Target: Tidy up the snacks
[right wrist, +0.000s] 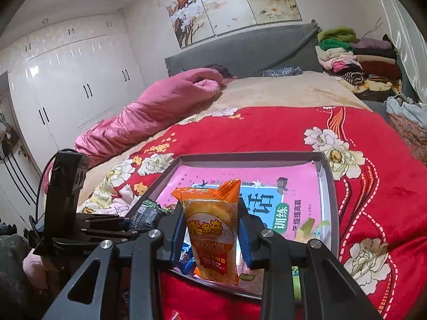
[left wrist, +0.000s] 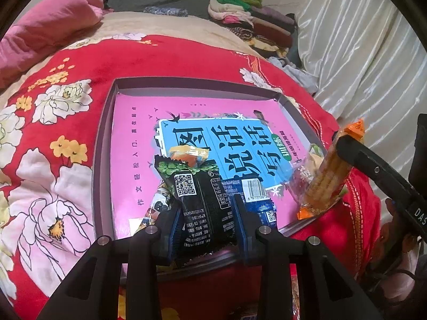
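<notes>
Lower centre of each view: the left hand-held gripper (left wrist: 206,214) pinches a black foil snack packet (left wrist: 198,197), the right hand-held gripper (right wrist: 210,233) an orange crinkly snack bag (right wrist: 212,236), both over the shallow grey box's rim (left wrist: 106,122). Slippery wrappers could slide out onto the red floral bed quilt (left wrist: 160,61).

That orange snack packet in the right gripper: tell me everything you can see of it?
The orange snack packet is a glossy plastic pouch with crimped orange ends, a yellow printed front and, in the left wrist view, a clear side showing ridged golden biscuits. The right gripper is shut on its sides, holding it roughly upright, slightly tilted, over the near edge of the grey tray.
</notes>
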